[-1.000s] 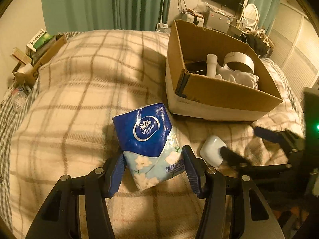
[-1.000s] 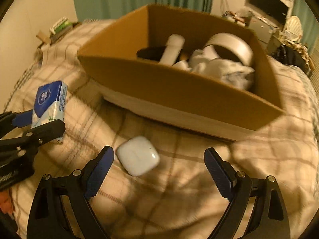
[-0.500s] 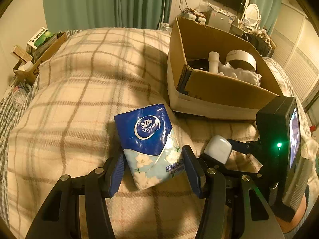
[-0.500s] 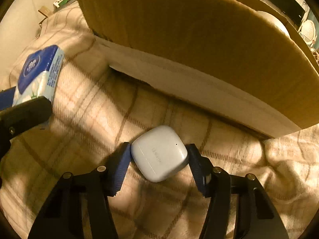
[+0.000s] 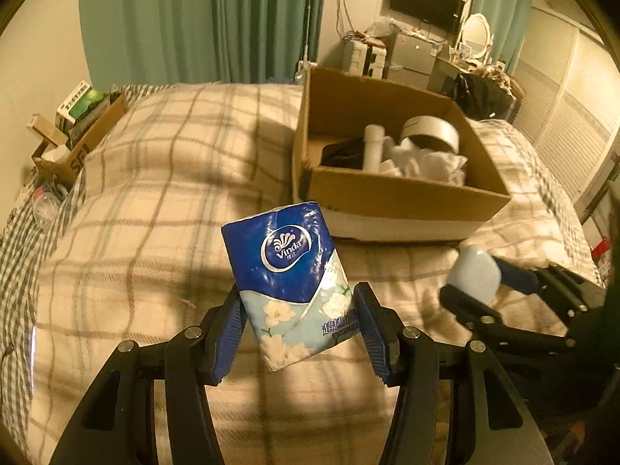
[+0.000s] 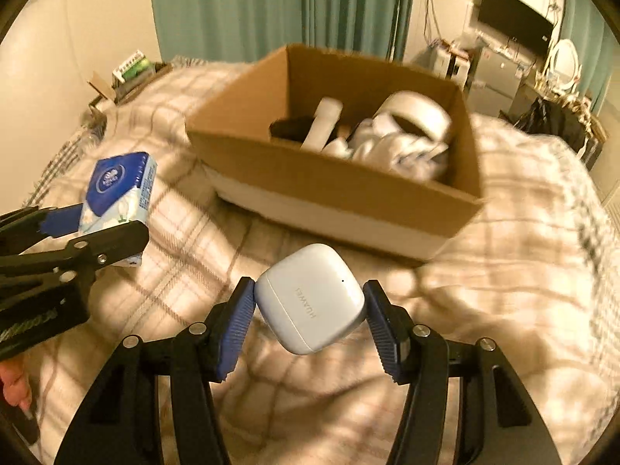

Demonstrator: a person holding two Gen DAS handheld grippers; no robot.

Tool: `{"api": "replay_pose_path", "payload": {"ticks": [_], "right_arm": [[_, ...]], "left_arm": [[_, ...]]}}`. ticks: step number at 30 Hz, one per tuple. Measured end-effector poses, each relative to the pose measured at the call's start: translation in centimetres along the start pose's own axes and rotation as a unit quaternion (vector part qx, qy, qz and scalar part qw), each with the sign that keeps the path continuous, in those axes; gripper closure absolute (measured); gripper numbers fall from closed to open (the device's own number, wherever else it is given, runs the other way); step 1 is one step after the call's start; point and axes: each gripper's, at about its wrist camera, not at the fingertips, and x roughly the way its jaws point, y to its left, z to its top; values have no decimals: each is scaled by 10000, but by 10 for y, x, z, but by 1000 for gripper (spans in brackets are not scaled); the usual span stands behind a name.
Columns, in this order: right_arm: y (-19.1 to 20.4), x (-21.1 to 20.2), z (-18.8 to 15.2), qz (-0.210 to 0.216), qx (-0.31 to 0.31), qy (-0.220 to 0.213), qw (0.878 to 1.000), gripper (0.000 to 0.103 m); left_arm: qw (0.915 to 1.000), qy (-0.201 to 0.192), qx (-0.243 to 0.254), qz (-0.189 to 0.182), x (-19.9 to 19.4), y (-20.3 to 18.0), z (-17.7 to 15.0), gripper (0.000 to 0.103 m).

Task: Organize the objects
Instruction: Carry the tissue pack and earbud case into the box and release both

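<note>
My left gripper point(image 5: 296, 306) is shut on a blue Vinda tissue pack point(image 5: 288, 271) and holds it above the plaid bed. My right gripper point(image 6: 308, 304) is shut on a white earbud case point(image 6: 310, 298), also lifted off the blanket. The case shows at the right of the left wrist view point(image 5: 474, 271); the tissue pack shows at the left of the right wrist view point(image 6: 118, 188). An open cardboard box point(image 5: 403, 193) stands on the bed beyond both grippers. It holds a tape roll point(image 5: 430, 133), a white tube point(image 5: 374, 147), white cloth and a dark item.
The plaid blanket point(image 5: 155, 193) covers the bed. A small cardboard box with packets point(image 5: 73, 128) sits off the bed's left side. Green curtains point(image 5: 201, 19), a TV point(image 5: 426, 0) and cluttered furniture stand at the back.
The right gripper closed on the earbud case and lifted it. The left gripper lifted the tissue pack off the blanket. Both rose, so the inside of the box shows again.
</note>
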Motion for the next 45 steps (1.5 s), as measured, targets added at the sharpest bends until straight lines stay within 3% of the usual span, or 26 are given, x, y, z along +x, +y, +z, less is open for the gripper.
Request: {"api": "replay_pose_path", "payload": {"ticks": [5,10,18,29,36,39,40,42,45], "right_arm": [[-26,-41,6,-81,-26,-313,9995,46],[-32,-72,38,-204,-187,-658,9974,46],[-49,-83,96,-182,-76,-1008,9947,46],[-66,-32,162,-164,-89,-931,9955,46],[-74,34,171,-190,-85,-679,9975,46],[-79,47,164,-175,96,-827,9964,46],[-83,48,161,-93,189,-951,9952,43],[-88,47,158,-56,342,-1071,9936,23],[-94,33,157,-153,483,-1154,9920,23]], "left_arm": [[9993,-169,306,-110,-16,-15,23,47],[9990,-254,243,-269,-25,-17,54,47],[9978,-262,357,-496,-15,-27,96,47],[9971,-88,566,-494,46,-39,143,47],[9966,12,614,-553,92,-45,156,47],[9964,-22,479,-701,103,-41,155,44],[9966,-40,444,-694,106,-40,154,42],[9962,-30,411,-765,108,-37,151,40],[9954,0,450,-851,101,-39,146,28]]}}
